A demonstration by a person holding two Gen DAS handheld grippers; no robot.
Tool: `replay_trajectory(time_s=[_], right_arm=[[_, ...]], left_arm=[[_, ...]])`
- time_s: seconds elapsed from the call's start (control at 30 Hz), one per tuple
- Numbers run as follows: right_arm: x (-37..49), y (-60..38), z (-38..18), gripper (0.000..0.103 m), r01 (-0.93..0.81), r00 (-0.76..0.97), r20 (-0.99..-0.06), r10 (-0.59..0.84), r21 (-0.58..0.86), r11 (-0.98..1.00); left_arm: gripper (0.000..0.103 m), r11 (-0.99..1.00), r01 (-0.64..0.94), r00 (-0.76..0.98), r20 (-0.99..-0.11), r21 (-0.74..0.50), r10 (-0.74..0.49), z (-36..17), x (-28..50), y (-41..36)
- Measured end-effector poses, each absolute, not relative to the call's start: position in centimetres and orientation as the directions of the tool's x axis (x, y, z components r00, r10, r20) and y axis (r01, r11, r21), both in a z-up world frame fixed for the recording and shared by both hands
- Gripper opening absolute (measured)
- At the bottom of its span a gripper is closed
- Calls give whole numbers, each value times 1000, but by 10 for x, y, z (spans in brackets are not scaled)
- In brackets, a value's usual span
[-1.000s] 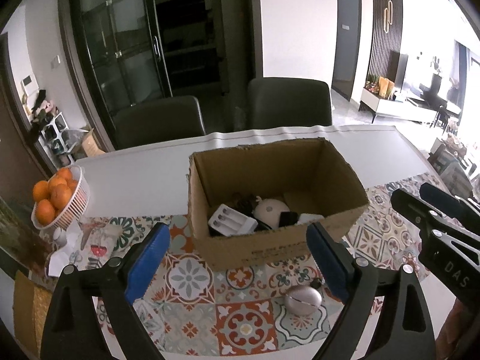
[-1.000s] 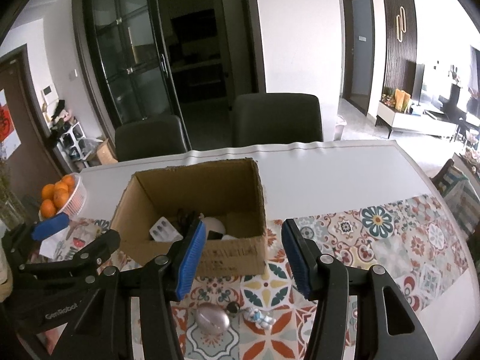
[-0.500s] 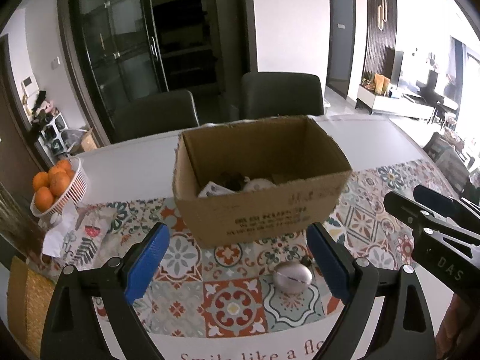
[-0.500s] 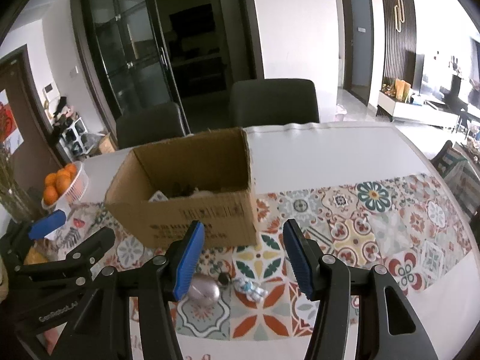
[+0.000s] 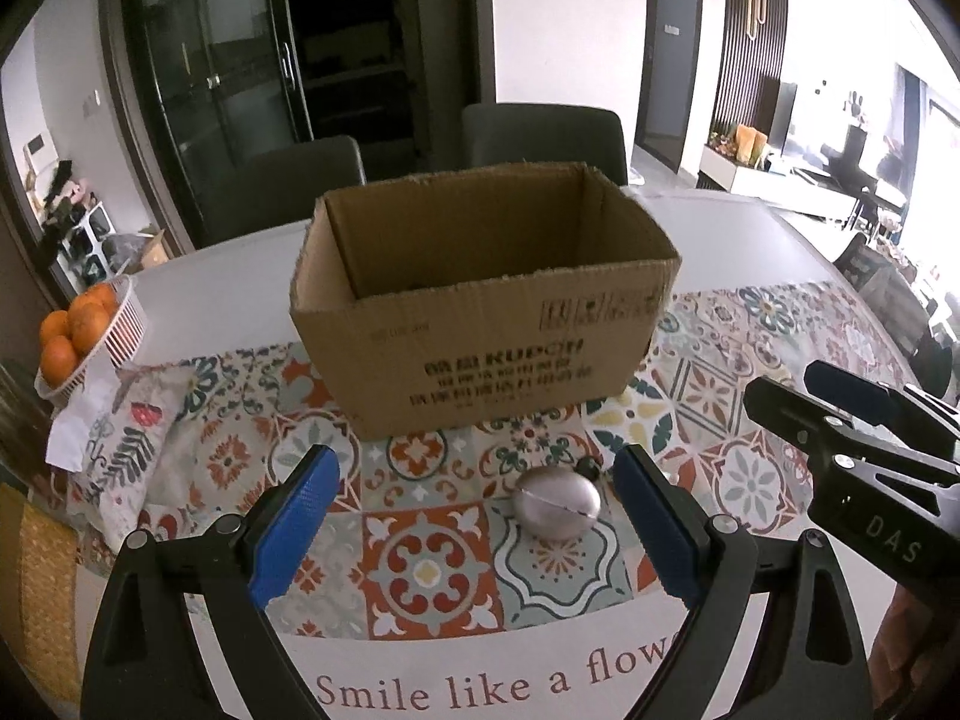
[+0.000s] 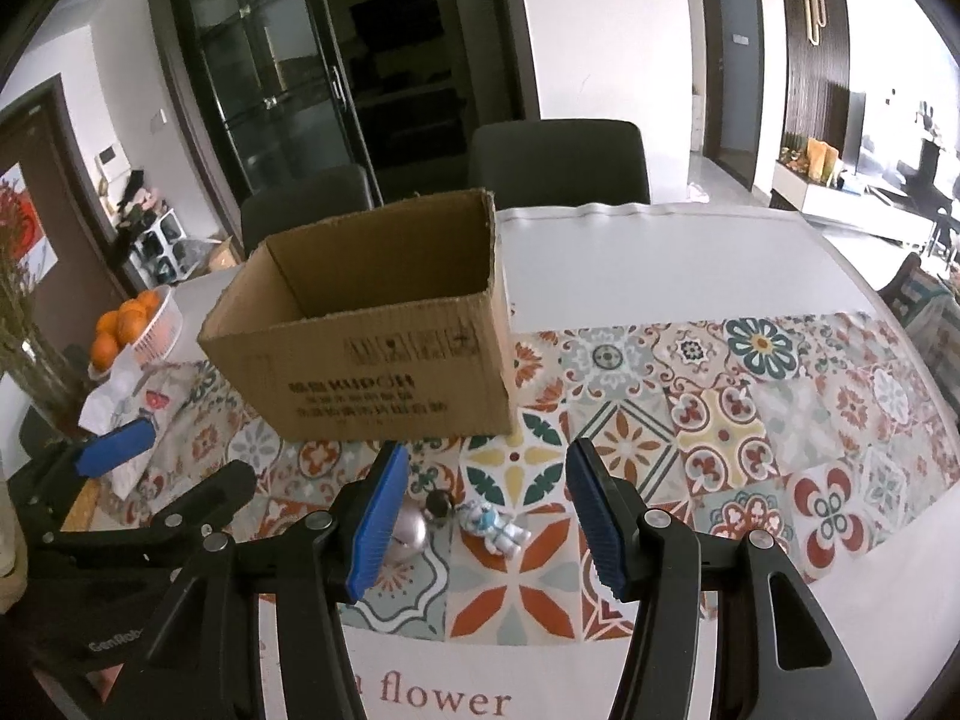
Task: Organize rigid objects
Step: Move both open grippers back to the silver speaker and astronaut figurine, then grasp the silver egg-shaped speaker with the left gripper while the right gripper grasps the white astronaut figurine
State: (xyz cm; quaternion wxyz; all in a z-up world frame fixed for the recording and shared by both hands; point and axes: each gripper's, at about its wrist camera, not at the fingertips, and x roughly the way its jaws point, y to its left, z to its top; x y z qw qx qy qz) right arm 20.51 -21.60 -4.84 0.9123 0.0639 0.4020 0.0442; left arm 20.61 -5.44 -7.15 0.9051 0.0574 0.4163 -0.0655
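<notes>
**Hovering over the last loose pieces on the desk**

Spreading across most of both views, the desk is pale on its far half and covered nearer the cameras by a cloth printed with colourful tile patterns and a line of script along its white edge. Two dark chairs stand behind it.

A cardboard box sits open-topped on the cloth, its printed side facing the cameras; from this low angle what lies inside cannot be seen. At the desk's left edge a white basket of oranges stands well apart from the box, with a patterned pouch beside it.

The left gripper has its blue pads spread wide, with nothing between them pressed; the right gripper stands with a narrower gap, also empty.

Just in front of the box, a silver egg-shaped object rests on the cloth, close to the left gripper's right pad. A small dark round piece lies touching or just beside it, and next to that a small white-and-blue astronaut figure lies on its side, between the right gripper's pads in the picture but not touched by them.
</notes>
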Motion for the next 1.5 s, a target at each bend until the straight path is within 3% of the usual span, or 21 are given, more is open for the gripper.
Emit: replay_trajectory(time_s=[1.5], right_arm=[[247, -207, -165, 56, -251, 453, -862, 226, 119, 961]], left_arm=[[93, 937, 348, 473, -870, 41, -138, -193, 233, -87]])
